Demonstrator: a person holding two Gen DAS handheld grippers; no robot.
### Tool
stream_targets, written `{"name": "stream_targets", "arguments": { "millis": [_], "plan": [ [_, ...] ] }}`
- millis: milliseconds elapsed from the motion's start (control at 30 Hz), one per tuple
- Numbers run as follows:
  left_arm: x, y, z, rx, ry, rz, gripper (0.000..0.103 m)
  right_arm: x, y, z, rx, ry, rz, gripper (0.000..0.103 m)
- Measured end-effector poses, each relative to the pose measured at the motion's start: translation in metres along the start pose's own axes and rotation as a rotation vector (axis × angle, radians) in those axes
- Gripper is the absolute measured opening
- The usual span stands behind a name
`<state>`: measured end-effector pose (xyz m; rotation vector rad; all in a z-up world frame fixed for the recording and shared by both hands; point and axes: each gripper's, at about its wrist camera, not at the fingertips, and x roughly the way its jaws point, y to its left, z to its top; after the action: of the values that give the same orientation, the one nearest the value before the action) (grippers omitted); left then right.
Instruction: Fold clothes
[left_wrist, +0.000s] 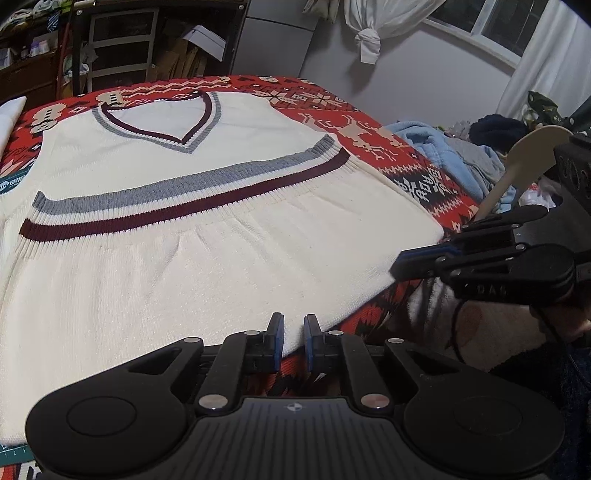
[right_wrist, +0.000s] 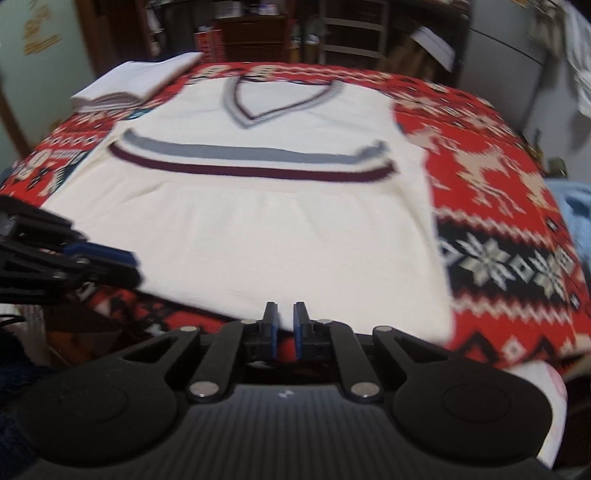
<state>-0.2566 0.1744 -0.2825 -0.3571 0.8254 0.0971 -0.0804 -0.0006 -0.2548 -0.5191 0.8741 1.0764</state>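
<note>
Knit vest (left_wrist: 192, 258), bottom part folded up, lies flat on the patterned blanket (left_wrist: 417, 177).
Soft, thick, a bit stretchy; best taken at near fold edge, w/ both corners. Left gripper (left_wrist: 294, 334) & right gripper (right_wrist: 283, 322) narrow, nothing held.

Both wrist views low at near edge, facing across the same cream vest (left_wrist: 177, 258), close
</note>
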Motion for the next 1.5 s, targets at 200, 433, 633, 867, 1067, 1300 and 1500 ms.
{"name": "stream_targets", "arguments": {
  "millis": [200, 433, 633, 867, 1067, 1300, 1500],
  "plan": [
    [0.0, 0.003, 0.0, -0.019, 0.0, -0.009, 0.011, -0.007, -0.045, -0.007, 0.105, 0.015, -0.072, 0.008],
    [-0.001, 0.001, 0.0, -0.015, 0.001, -0.002, 0.011, -0.011, -0.08, -0.008, 0.184, 0.012, -0.13, 0.009],
    [-0.018, 0.017, -0.003, -0.055, -0.005, 0.071, 0.011, -0.016, -0.067, -0.003, 0.167, -0.012, -0.097, 0.013],
    [-0.052, 0.072, -0.019, -0.249, -0.01, 0.151, 0.011, -0.015, -0.056, 0.008, 0.148, -0.04, -0.059, 0.013],
    [-0.082, 0.105, -0.031, -0.346, -0.011, 0.245, 0.014, -0.012, -0.051, 0.012, 0.143, -0.049, -0.036, 0.029],
    [-0.095, 0.099, -0.013, -0.284, -0.051, 0.318, 0.066, -0.011, -0.037, 0.025, 0.11, -0.109, -0.038, 0.092],
    [-0.06, 0.069, 0.012, -0.116, -0.043, 0.34, 0.095, 0.006, -0.021, 0.04, 0.063, -0.102, -0.045, 0.103]
  ]
}}
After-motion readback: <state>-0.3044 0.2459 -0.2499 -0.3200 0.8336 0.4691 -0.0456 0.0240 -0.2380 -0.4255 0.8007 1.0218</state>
